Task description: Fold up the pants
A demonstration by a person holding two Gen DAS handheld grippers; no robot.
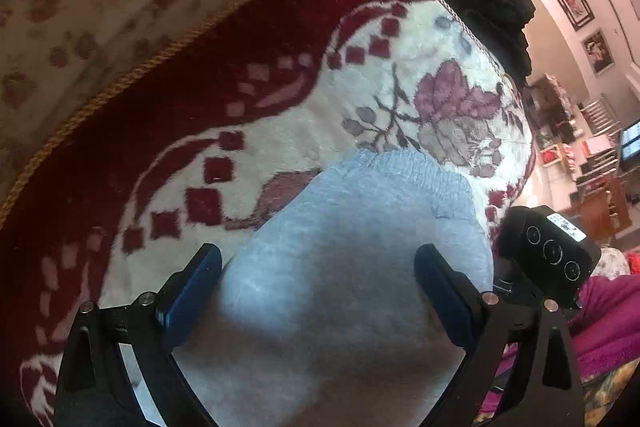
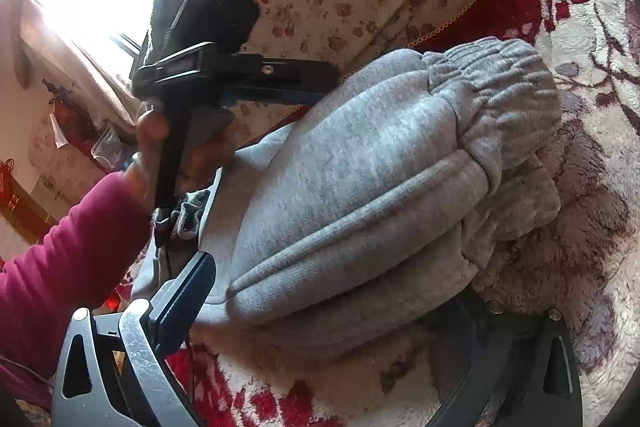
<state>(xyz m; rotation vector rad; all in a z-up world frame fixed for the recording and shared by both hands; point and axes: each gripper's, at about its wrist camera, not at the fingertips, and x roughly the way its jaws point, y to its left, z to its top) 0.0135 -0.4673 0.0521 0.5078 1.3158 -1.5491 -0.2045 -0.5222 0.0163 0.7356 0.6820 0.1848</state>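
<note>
The right claw's point(image 2: 332, 311) far finger hides beneath the pants point(image 2: 360, 163).

Red-and-cream floral blanket point(image 1: 280, 87) with gold cord edge covers the surface. Folded grey pants point(image 2: 360, 167) and 1 black garment point(image 1: 488, 7) lie on it.

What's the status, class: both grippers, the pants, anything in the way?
Left gripper open over grey pants. Right gripper open beside the folded bundle. Pants on red blanket. Nothing blocking.
</note>
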